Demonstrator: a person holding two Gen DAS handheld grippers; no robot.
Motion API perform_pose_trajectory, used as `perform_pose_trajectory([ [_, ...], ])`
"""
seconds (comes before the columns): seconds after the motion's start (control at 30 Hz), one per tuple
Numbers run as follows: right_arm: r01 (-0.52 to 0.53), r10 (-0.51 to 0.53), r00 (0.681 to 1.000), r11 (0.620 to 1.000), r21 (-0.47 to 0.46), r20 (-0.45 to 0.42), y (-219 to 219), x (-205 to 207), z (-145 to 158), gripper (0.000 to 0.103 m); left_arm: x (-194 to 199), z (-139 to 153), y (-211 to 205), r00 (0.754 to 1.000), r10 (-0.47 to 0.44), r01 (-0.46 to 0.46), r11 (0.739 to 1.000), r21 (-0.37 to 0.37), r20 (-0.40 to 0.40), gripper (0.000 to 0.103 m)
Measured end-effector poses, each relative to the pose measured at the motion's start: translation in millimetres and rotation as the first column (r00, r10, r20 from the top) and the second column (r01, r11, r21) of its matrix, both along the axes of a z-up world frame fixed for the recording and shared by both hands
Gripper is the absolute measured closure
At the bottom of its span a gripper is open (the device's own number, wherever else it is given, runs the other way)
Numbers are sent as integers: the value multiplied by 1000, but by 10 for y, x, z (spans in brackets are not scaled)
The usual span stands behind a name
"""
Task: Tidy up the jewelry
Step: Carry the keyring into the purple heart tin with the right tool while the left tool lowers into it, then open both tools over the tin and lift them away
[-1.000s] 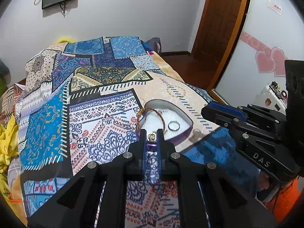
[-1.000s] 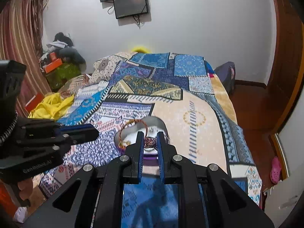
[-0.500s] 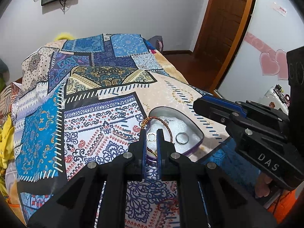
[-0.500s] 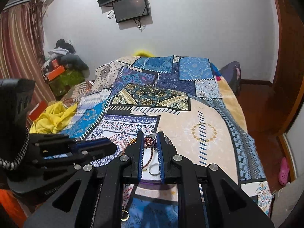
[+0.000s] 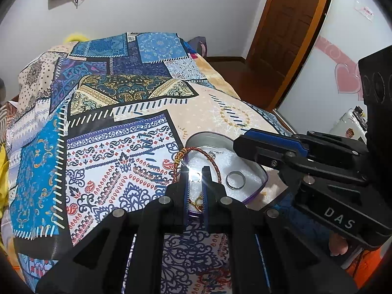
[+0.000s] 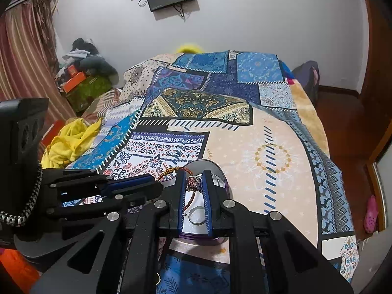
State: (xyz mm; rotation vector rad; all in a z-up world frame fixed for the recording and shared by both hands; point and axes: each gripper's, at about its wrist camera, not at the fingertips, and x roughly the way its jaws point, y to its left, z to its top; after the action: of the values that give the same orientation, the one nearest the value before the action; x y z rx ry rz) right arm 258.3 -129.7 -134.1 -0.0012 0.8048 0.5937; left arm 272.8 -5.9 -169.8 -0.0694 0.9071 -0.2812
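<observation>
A heart-shaped tin (image 5: 262, 171) with white padding lies on the patterned bedspread. In it are a silver ring (image 5: 235, 180) and a red-and-gold braided bracelet (image 5: 215, 166) draped over its left rim. My left gripper (image 5: 195, 177) is shut on a small shiny ring (image 5: 196, 177) just above the tin. My right gripper (image 6: 194, 182) is shut on a beaded ring (image 6: 194, 182) over the tin (image 6: 215, 169); the silver ring (image 6: 196, 216) lies below between its fingers. The right gripper (image 5: 247, 144) also shows in the left wrist view above the tin.
The patterned bedspread (image 5: 117, 152) covers the bed. A yellow cloth (image 6: 71, 142) lies at the bed's left side. Boxes and clothes (image 6: 83, 73) are piled by the curtain. A wooden door (image 5: 289, 29) and bare floor are to the right.
Both grippers have moved forward and sit over the tin, each still holding its ring. The tin appears nearer and larger in both views.
</observation>
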Motion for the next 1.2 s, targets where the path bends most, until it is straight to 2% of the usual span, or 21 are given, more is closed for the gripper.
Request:
perform_pose_trajectory([
  [0.2,-23,24,1000,1000,21,-20,-13,-4,13,91,29,-19,10,1000,1,-1,1000,-10,-16,95],
  [0.37,-34,34,999,999,6,-3,8,-54,53,91,-10,31,10,1000,-1,1,1000,-5,-3,94],
  [0.57,-16,16,1000,1000,-6,21,-22,-131,130,84,-119,129,20,1000,7,-7,1000,21,15,92],
  [0.63,-9,9,1000,1000,-6,28,-37,-153,168,84,-170,182,44,1000,14,-15,1000,23,26,87],
  [0.8,18,-17,998,1000,-25,57,-58,-254,260,84,-333,354,111,997,40,-43,998,41,70,65],
  [0.93,30,-27,997,999,-41,77,-60,-376,333,81,-473,469,183,994,59,-63,997,39,89,58],
  [1.07,40,-35,994,998,-47,108,-62,-518,391,70,-638,559,254,991,80,-85,995,45,103,53],
  [1.2,35,-27,992,997,-62,122,-32,-622,409,69,-755,582,309,991,91,-96,994,45,101,51],
])
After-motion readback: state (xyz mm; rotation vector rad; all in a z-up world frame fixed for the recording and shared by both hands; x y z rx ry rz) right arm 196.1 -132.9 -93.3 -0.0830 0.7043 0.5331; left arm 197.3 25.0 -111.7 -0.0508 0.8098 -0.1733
